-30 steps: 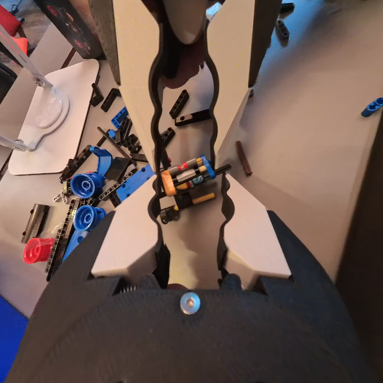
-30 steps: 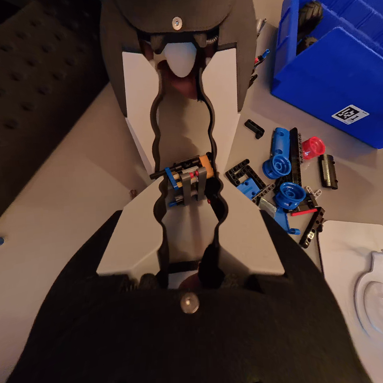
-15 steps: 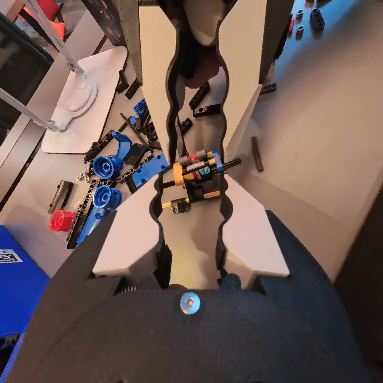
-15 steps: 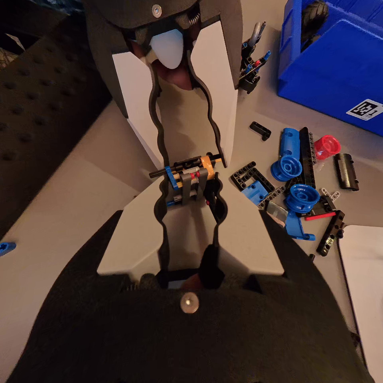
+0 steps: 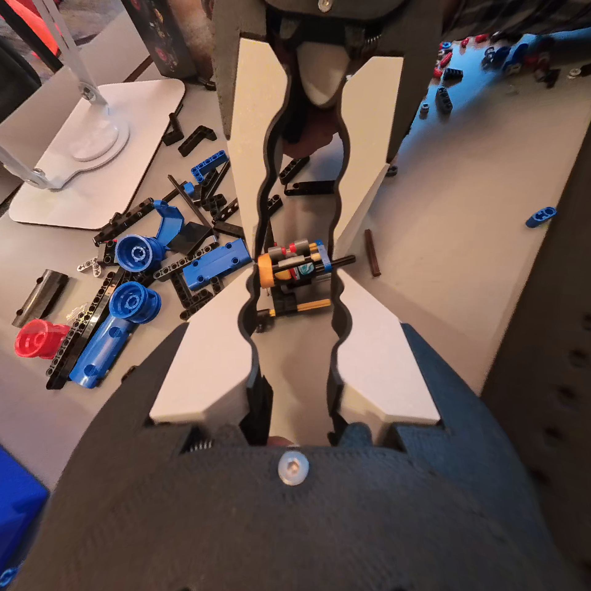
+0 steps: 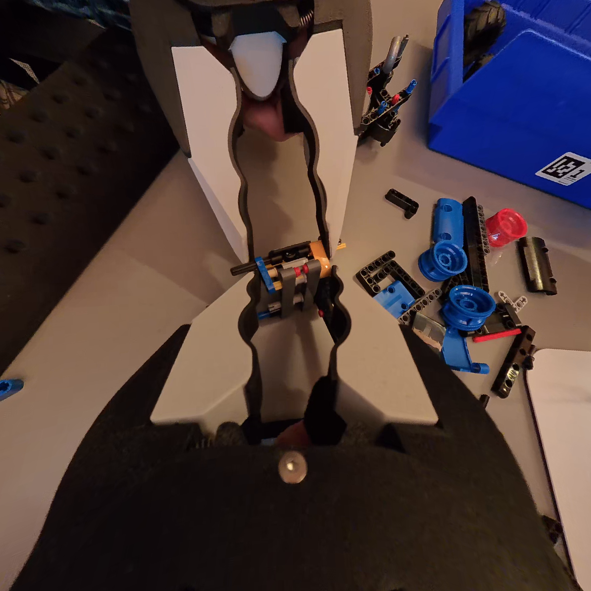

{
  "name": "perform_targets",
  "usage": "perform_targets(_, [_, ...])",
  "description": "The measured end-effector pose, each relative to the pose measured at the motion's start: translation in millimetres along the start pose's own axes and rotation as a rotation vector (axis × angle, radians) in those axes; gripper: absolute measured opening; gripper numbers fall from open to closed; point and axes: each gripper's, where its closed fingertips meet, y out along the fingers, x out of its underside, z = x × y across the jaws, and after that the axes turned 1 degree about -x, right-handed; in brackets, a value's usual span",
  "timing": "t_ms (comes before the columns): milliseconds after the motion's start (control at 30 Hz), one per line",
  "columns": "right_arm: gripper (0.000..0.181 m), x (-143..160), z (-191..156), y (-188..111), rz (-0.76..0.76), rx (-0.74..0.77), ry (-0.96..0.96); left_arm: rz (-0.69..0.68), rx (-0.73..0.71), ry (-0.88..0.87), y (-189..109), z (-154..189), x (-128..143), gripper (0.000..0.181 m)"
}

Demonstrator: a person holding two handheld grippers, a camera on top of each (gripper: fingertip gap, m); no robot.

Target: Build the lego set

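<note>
Between the fingertips of the left hand-held gripper (image 5: 292, 289) a small part-built lego assembly (image 5: 295, 270) of grey, black, blue, yellow and orange pieces is clamped above the pale grey counter (image 5: 447, 287); from the opposite side the same assembly (image 6: 292, 279) is pinched by the right hand-held gripper (image 6: 292, 297), so that both grippers are closed on it, tip to tip; a thin black axle (image 5: 342, 259) is seen sticking out of the assembly's blue end, and an orange round piece (image 5: 266, 271) caps the other end. Just beside the grip, on the counter, a loose pile of parts is spread: two blue wheel hubs (image 5: 136, 253), a flat blue panel with holes (image 5: 216, 263), long black perforated beams (image 5: 84, 332) and a blue curved piece (image 5: 169, 220); near the pile's outer edge a translucent red hub (image 5: 35, 339) and a short black tube-like piece (image 5: 40, 295) are laid; a thin brown rod (image 5: 372, 252) lies apart on the other side, and a small blue connector (image 5: 543, 216) well beyond it. Farther off, a white flat stand base (image 5: 96, 153) with a metal arm is placed on the counter; a blue plastic bin (image 6: 518, 105) bearing a square printed marker is set behind the pile, with another small black built piece (image 6: 383, 108) near it.
</note>
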Motion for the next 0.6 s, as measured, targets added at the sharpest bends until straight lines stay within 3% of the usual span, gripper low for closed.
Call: perform_targets(600, [0.039,1.6,0.1,-1.4,-0.008,-0.030,-0.007,0.013,0.082,0.044,-0.6,-1.5,1.3,0.038])
